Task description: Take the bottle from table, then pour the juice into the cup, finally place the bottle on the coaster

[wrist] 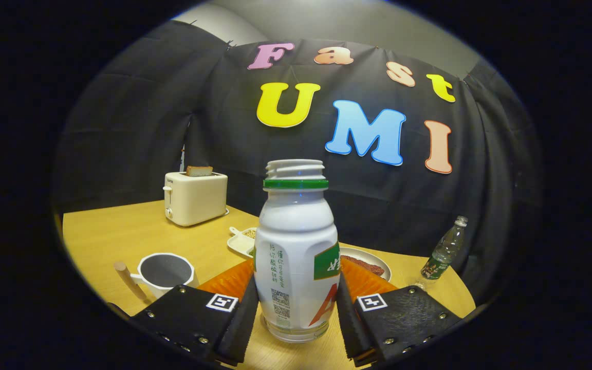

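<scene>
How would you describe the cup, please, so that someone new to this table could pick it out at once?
Start at the cream toaster at the back of the wooden table, then come forward toward the gripper, whose fingers flank the white juice bottle. The cup stands beside that bottle, under the toaster. It alone is white with a dark inside and a wooden handle.

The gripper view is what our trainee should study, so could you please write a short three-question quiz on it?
1. True or false: the bottle stands capless between the fingers.
2. What sticks out of the toaster? A) toast B) a spoon C) a cloth
3. Which thing with a wooden handle stands beside the gripper?

Key: 1 true; 2 A; 3 the cup.
</scene>
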A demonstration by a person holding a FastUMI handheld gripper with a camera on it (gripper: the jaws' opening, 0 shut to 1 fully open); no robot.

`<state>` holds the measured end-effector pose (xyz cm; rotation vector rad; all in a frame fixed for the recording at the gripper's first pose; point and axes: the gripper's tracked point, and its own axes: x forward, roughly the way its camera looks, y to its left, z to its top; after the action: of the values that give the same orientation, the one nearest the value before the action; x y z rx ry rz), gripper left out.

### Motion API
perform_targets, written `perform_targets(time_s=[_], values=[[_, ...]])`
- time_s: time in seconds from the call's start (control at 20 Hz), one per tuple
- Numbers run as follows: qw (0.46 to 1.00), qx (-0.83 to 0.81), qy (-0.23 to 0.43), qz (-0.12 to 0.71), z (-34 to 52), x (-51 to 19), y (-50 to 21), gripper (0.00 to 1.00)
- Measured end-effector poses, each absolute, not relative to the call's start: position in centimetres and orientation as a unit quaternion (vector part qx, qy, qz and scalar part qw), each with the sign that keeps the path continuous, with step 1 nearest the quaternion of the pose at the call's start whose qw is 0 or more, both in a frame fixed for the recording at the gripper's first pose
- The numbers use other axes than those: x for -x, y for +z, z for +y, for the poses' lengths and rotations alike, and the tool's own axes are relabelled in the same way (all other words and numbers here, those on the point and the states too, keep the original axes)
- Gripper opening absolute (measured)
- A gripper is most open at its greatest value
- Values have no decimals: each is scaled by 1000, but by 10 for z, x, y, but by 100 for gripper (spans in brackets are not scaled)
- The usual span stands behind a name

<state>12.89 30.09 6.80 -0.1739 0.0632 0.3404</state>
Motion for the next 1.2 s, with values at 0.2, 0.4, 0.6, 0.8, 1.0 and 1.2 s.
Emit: perform_targets(time_s=[0.2, 0.4, 0.6, 0.8, 1.0, 1.2], values=[[982, 26, 186, 12, 306, -132, 72, 70], [984, 9, 179, 16, 304, -143, 63, 70], [983, 3, 181, 22, 306, -151, 52, 70], [984, -1, 174, 24, 303, -160, 41, 70], [986, 2, 164, 30, 298, -172, 29, 70], [986, -2, 165, 37, 298, -176, 17, 70]])
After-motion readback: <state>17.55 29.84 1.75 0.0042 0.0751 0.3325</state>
